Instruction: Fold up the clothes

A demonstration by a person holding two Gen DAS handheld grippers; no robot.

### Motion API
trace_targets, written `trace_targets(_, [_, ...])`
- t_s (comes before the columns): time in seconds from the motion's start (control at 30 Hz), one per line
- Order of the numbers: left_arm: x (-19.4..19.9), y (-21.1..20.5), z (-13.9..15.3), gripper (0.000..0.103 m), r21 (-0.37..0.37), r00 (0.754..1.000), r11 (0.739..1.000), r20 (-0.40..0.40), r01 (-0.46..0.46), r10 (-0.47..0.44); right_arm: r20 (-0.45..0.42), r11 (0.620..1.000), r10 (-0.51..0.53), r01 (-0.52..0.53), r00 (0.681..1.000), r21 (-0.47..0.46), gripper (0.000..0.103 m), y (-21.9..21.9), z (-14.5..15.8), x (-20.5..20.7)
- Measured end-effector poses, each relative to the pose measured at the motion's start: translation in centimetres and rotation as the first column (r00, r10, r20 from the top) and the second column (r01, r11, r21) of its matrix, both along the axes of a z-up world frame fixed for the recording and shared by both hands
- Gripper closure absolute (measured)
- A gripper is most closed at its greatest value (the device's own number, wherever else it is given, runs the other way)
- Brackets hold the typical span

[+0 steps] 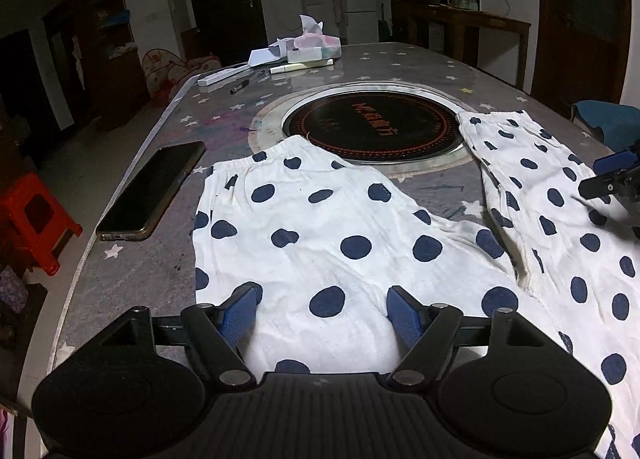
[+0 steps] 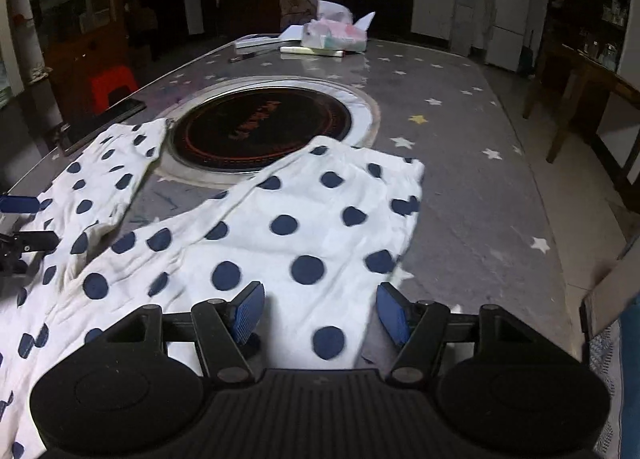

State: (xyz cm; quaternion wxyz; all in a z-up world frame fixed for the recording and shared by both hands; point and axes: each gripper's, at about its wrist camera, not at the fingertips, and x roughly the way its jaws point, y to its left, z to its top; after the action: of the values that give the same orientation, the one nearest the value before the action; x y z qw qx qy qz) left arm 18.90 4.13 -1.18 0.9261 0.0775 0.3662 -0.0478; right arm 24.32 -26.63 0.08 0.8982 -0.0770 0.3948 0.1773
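A white garment with navy polka dots (image 1: 340,227) lies spread flat on the grey star-patterned table (image 1: 168,259). Its two legs reach away from me toward the round hob. In the left wrist view my left gripper (image 1: 322,299) hovers open over the near part of the left leg, blue pads apart, cloth showing between them. In the right wrist view my right gripper (image 2: 320,297) stands open over the right leg (image 2: 320,227), near its outer edge. Each gripper also shows at the edge of the other view: the right gripper (image 1: 612,175) and the left gripper (image 2: 20,219).
A round black hob (image 1: 372,131) is set into the table's middle, partly under the leg ends. A dark phone (image 1: 152,191) lies left of the garment near the table edge. A tissue pack and papers (image 1: 312,47) and a pen (image 1: 239,86) sit at the far end. A red stool (image 1: 36,215) stands on the floor.
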Motion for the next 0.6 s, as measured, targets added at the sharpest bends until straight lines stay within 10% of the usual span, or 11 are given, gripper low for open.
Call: trace_targets(0.6, [-7.5,1.2,1.9,0.025,0.0,0.999,0.999,0.034,0.036,-0.036,-0.019,0.97,0.24,-0.24,0.971,0.027,0.038,4.1,0.9,-10.9])
